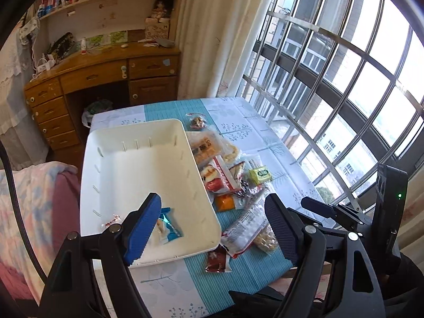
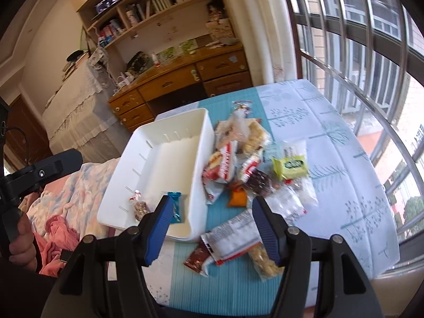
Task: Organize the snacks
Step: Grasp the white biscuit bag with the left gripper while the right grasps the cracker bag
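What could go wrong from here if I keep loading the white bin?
1. The white bin seems to overhang the table's near-left edge beside the bed; a nudge from the open left gripper might tip it off.
2. The brown packet and long white wrapper lie close to the table's near edge, so a sweep by the open right gripper could knock them off.
3. The pile overlaps; grabbing the green packet may drag neighbours along.

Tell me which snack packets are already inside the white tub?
Two: the blue foil packet and the small clear red-tied bag, both in the white plastic tub. All others lie on the tablecloth.
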